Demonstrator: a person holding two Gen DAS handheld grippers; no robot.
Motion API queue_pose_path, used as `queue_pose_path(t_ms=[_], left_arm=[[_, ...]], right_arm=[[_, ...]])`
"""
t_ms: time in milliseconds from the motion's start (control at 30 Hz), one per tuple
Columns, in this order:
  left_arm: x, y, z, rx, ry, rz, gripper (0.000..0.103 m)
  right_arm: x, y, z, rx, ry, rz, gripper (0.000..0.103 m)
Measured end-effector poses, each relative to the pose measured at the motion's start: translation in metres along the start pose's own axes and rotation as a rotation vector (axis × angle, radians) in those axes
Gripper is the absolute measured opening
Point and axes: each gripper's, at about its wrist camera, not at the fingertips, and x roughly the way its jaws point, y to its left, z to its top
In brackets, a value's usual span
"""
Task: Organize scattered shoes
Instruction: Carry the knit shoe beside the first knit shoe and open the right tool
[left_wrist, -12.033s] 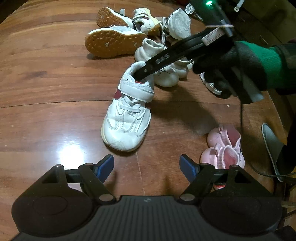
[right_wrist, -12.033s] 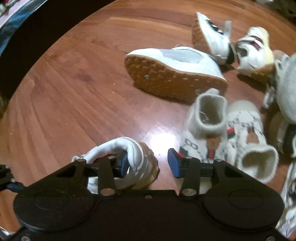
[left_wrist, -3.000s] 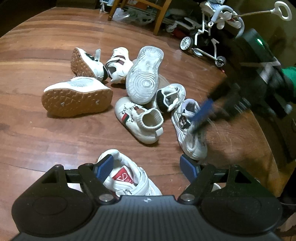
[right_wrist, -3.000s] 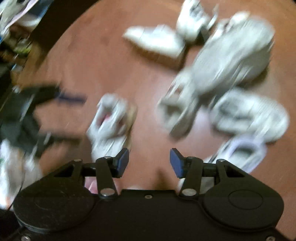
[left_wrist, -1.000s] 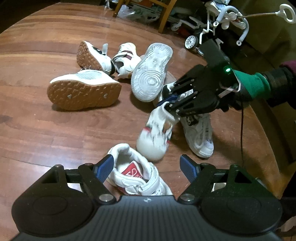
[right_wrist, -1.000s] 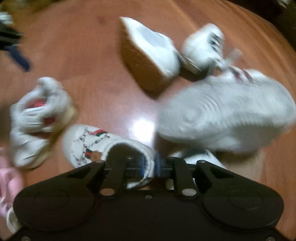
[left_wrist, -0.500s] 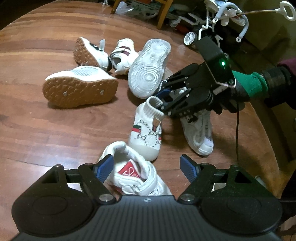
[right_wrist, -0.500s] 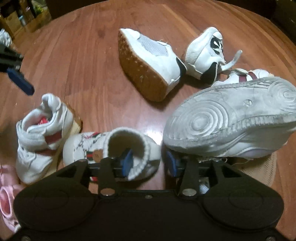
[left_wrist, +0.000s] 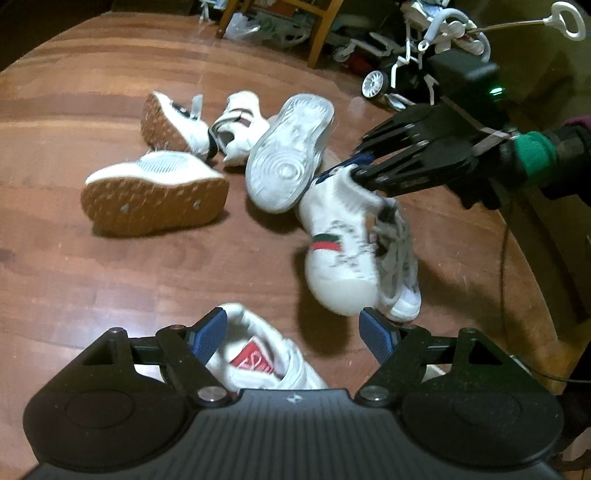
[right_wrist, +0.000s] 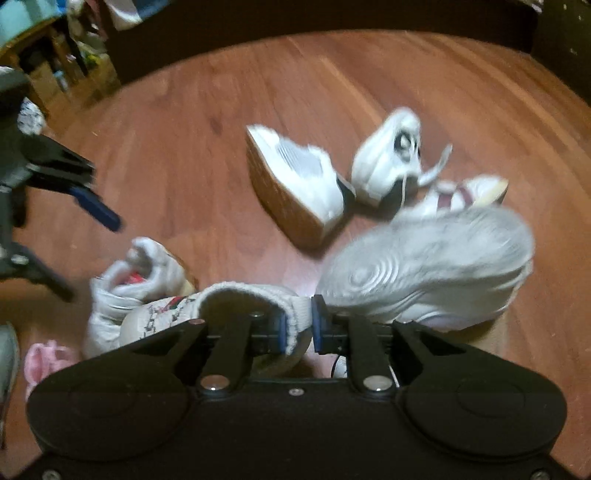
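Left wrist view shows the right tool (left_wrist: 351, 168) pinching the soft cuff of a white sock shoe (left_wrist: 338, 236) with a green and red stripe. Its jaws have just been closing on that cuff, and the shoe hangs toe down, off the wooden floor (left_wrist: 110, 258). The left tool (left_wrist: 291, 336) is open wide and holds nothing. A white strap shoe (left_wrist: 258, 360) with a red inside sits on the floor just below it. Behind the hanging shoe a laced white shoe (left_wrist: 402, 266) lies on the floor. Farther back are a big grey-soled shoe (left_wrist: 288, 151) tipped up, a tan-soled shoe (left_wrist: 155, 192) on its side and two more small white shoes (left_wrist: 207, 125). Right wrist view shows the cuff (right_wrist: 297, 317) squeezed between the blue pads (right_wrist: 318, 325).
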Motion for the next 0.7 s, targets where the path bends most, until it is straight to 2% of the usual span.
queue_pose_path(t_ms=[100, 233, 500, 700], left_arm=[[-0.001, -0.004, 0.004, 0.01, -0.006, -0.001, 0.078], [-0.001, -0.008, 0.005, 0.018, -0.004, 0.004, 0.078], [0.003, -0.011, 0.008, 0.022, 0.002, -0.001, 0.078], [0.007, -0.01, 0.006, 0.018, 0.012, -0.005, 0.078]], right_arm=[[-0.029, 0.013, -0.003, -0.107, -0.009, 0.046, 0.014], [-0.04, 0.032, -0.028, -0.27, 0.044, 0.101, 0.014], [-0.021, 0.079, -0.091, -0.51, 0.214, 0.224, 0.014], [-0.003, 0.101, -0.116, -0.614, 0.259, 0.249, 0.014]])
